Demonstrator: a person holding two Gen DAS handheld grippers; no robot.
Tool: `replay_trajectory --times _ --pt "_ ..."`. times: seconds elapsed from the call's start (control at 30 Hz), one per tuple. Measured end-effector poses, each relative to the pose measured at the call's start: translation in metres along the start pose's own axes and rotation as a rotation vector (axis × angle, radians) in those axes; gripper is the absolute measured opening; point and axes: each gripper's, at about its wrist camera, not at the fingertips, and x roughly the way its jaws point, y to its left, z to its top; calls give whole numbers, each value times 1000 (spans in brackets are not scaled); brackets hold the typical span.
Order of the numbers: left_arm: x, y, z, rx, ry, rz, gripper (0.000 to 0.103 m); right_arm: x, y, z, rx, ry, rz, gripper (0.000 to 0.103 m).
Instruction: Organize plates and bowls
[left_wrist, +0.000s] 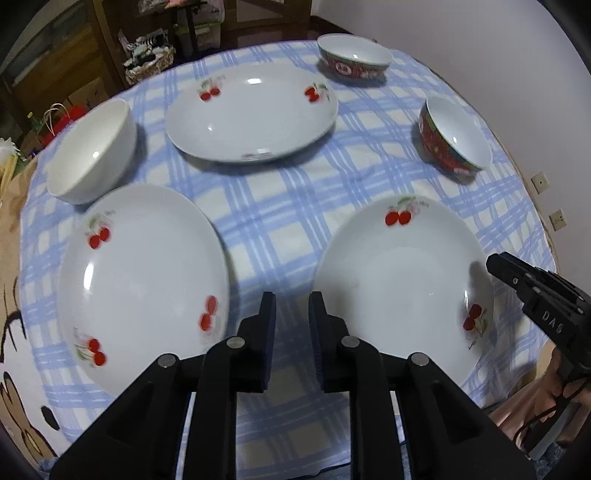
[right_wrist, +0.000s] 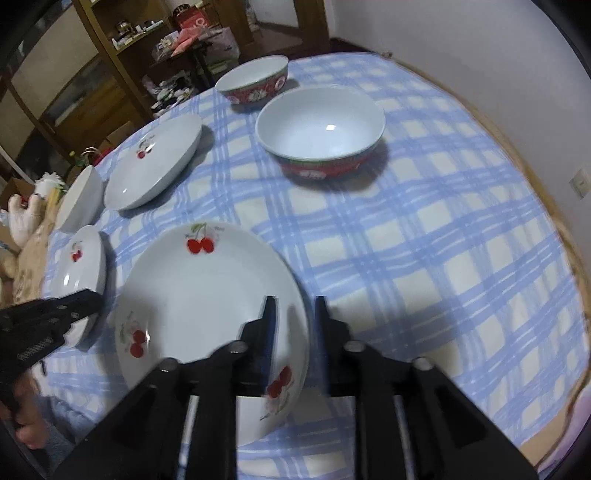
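Three white plates with red cherries lie on the blue checked tablecloth (left_wrist: 288, 206): a near-left plate (left_wrist: 144, 280), a near-right plate (left_wrist: 399, 280) and a far plate (left_wrist: 251, 110). A plain white bowl (left_wrist: 92, 151) stands at the left. Two red-patterned bowls (left_wrist: 354, 55) (left_wrist: 454, 136) stand at the back right. My left gripper (left_wrist: 291, 306) hovers over the cloth between the two near plates, slightly open and empty. My right gripper (right_wrist: 295, 301) straddles the right rim of the near-right plate (right_wrist: 207, 295), one finger inside and one outside, with the pads clear of the rim.
The round table's wooden edge (right_wrist: 554, 206) curves along the right, close to a white wall. Dark wooden shelves (right_wrist: 92, 74) and clutter stand beyond the far-left edge. A hand (left_wrist: 554, 384) holds the right gripper's handle at the lower right.
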Motion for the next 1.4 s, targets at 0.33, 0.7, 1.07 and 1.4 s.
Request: replay_trajectory --times 0.33,0.7,1.07,1.4 --pt "-34 39 19 -24 -73 63 57 -25 21 16 -34 -129 -40 88" --pt "-52 111 26 -140 -86 116 91 -27 83 34 -148 -180 31 101" --pt "-63 185 18 -240 -134 185 91 -7 167 38 -217 -159 151 101" --pt "-19 211 3 -306 1 150 83 21 220 39 -260 -110 152 101"
